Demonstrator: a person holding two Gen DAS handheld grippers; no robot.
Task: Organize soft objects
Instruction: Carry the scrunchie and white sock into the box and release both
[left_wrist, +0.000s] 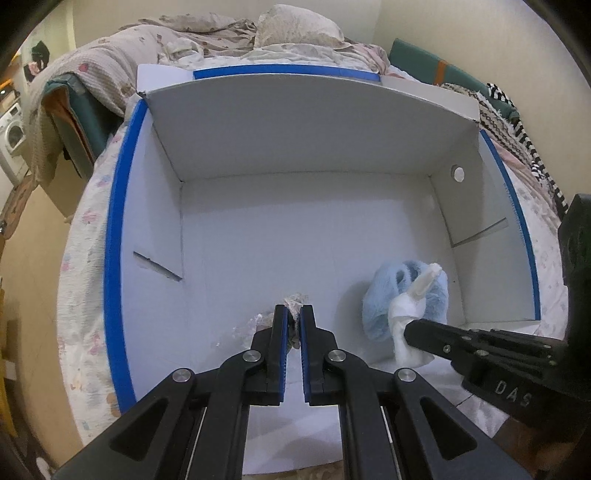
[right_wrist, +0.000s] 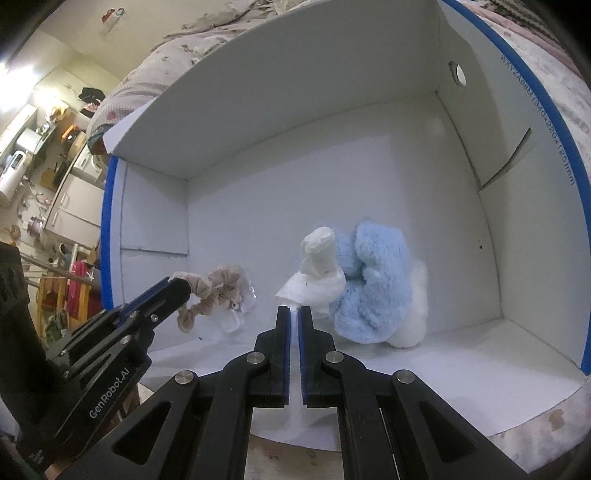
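Inside the white box (right_wrist: 258, 122), the left gripper (left_wrist: 293, 314) is pinching a limp, light beige scrunchie (right_wrist: 216, 291) by its ruffle while the right gripper (right_wrist: 294, 314) is clamping a floppy white cloth (right_wrist: 314, 288) at its thin edge, both likely sagging.

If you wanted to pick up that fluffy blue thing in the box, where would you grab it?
Probably the fluffy blue thing's bulging top fold, coming from above. It slumps in a soft heap on the white box's floor, with white cloth against its left side and the box's right wall near, so a sideways approach looks cramped.
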